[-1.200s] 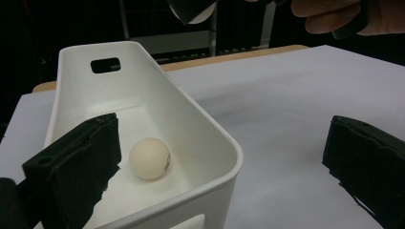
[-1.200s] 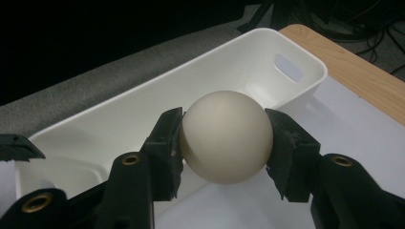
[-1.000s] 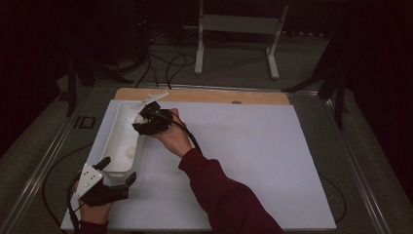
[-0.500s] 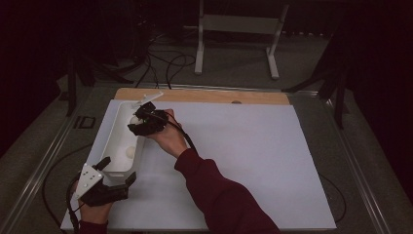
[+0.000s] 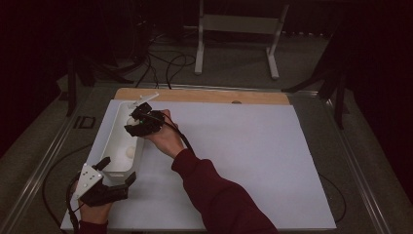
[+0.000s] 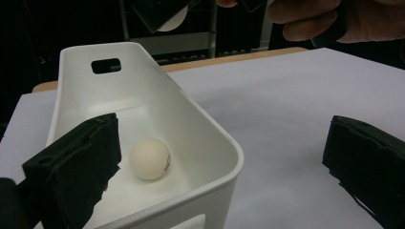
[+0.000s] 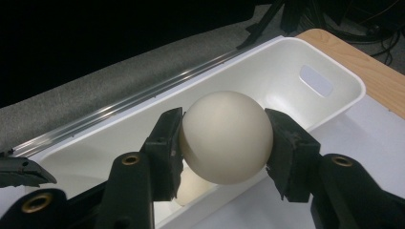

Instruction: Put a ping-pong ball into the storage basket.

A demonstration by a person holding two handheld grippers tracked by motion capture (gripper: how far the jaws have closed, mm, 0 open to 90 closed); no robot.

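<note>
The right gripper [image 7: 223,143] clamps a cream ball [image 7: 225,137] above the white bin [image 7: 305,57] (left gripper [image 6: 219,167] open, empty).

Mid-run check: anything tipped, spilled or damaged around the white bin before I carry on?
Nothing stands out. The white bin sits upright on the white mat, undamaged, with one cream ball resting inside. The right claw grips a second cream ball squarely above the bin. The left claw straddles the bin's near end, jaws open.
</note>
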